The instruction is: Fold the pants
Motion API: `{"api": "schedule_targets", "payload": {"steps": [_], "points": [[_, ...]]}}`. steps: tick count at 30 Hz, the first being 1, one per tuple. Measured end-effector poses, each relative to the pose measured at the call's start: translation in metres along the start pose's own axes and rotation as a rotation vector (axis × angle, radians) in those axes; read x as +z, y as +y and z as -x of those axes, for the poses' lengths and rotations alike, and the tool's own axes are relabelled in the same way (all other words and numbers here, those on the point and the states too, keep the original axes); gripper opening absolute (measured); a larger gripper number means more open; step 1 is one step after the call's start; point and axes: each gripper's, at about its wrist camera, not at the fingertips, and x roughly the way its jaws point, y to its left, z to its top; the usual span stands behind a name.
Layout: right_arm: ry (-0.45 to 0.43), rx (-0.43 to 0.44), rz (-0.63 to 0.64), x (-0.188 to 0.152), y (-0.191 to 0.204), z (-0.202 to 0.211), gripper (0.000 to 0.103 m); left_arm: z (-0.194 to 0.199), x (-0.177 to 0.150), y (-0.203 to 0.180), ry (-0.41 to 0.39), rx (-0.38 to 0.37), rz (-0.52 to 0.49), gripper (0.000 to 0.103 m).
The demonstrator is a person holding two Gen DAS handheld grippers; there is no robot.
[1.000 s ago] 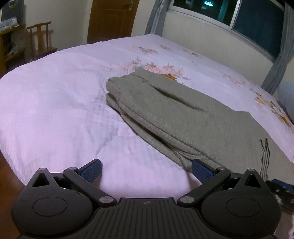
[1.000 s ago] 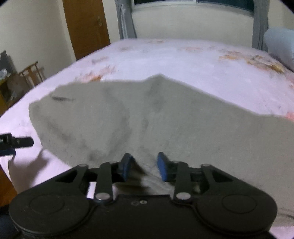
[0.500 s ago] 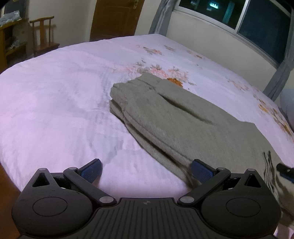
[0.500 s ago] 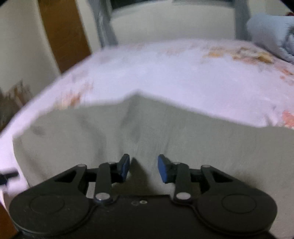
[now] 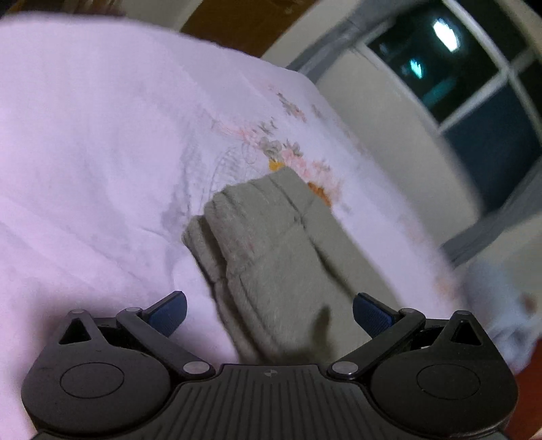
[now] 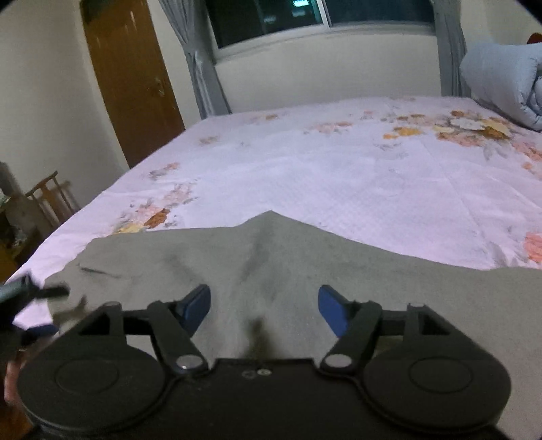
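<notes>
You are working in a home bedroom: a wide bed point(image 6: 338, 176) with a pale floral sheet fills the middle of the right wrist view. A rolled grey quilt point(image 6: 501, 81) lies at the upper right, a brown wooden door point(image 6: 132, 81) stands upper left, and a curtained dark window point(image 6: 321, 17) runs along the top.

Right claw point(image 6: 264, 309) opening, pinched pants point(image 6: 288, 257) released; left claw point(image 5: 269, 314) rolled, nearer cuffs.
</notes>
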Motion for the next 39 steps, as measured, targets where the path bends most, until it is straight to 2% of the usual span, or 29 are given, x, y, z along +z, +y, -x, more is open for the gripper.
{"api": "schedule_targets", "payload": {"steps": [1,4,6,8,9,12,15,19,21,22,23,25,26,27,30,33,36,37,38,39], "points": [[-0.005,0.001,-0.008,-0.003,-0.004,0.006,0.063,-0.001,0.002,0.008,-0.004,-0.048,0.050,0.103],[-0.019,-0.022,-0.041,-0.003,-0.017,0.016,0.063,-0.006,0.002,0.024,-0.012,-0.117,0.138,0.102],[-0.041,-0.030,-0.073,-0.004,-0.025,0.024,0.063,-0.009,0.003,0.025,-0.007,-0.119,0.144,0.097],[-0.063,-0.053,-0.090,-0.004,-0.031,0.026,0.063,-0.012,0.004,0.025,-0.001,-0.122,0.160,0.085],[-0.075,-0.065,-0.097,-0.003,-0.033,0.028,0.063,-0.013,0.005,0.027,-0.002,-0.121,0.181,0.083],[-0.115,-0.111,-0.167,0.000,-0.046,0.033,0.063,-0.017,0.006,0.031,-0.001,-0.143,0.207,0.082],[-0.164,-0.124,-0.335,0.001,-0.072,0.042,0.071,-0.019,0.007,0.040,-0.011,-0.186,0.224,0.082],[-0.173,-0.138,-0.412,0.002,-0.092,0.048,0.071,-0.025,0.007,0.059,-0.059,-0.308,0.309,0.082],[-0.171,-0.137,-0.432,0.001,-0.097,0.049,0.071,-0.027,0.003,0.067,-0.068,-0.319,0.337,0.075],[-0.172,-0.145,-0.445,0.000,-0.100,0.051,0.071,-0.027,0.002,0.067,-0.059,-0.296,0.333,0.062],[-0.176,-0.150,-0.453,-0.002,-0.102,0.053,0.071,-0.024,0.000,0.069,-0.052,-0.282,0.330,0.056],[-0.182,-0.159,-0.449,-0.003,-0.104,0.057,0.071,-0.021,-0.006,0.077,-0.075,-0.330,0.352,0.054],[-0.186,-0.164,-0.441,-0.004,-0.104,0.058,0.071,-0.023,-0.006,0.078,-0.065,-0.314,0.352,0.048],[-0.184,-0.167,-0.433,-0.006,-0.102,0.060,0.072,-0.024,-0.004,0.078,-0.049,-0.291,0.355,0.048],[-0.172,-0.166,-0.429,-0.006,-0.100,0.061,0.071,-0.018,0.003,0.064,-0.044,-0.194,0.314,0.052],[-0.188,-0.164,-0.401,-0.005,-0.095,0.064,0.071,-0.026,0.006,0.065,-0.051,-0.213,0.321,0.060],[-0.176,-0.150,-0.395,-0.003,-0.089,0.063,0.072,-0.042,0.015,0.062,-0.073,-0.294,0.346,0.085],[-0.177,-0.147,-0.388,-0.002,-0.087,0.063,0.071,-0.046,0.019,0.058,-0.076,-0.327,0.349,0.103],[-0.179,-0.144,-0.376,-0.001,-0.084,0.065,0.071,-0.049,0.022,0.052,-0.079,-0.351,0.343,0.103],[-0.183,-0.142,-0.366,-0.001,-0.082,0.066,0.071,-0.053,0.026,0.047,-0.069,-0.335,0.329,0.103]]}}
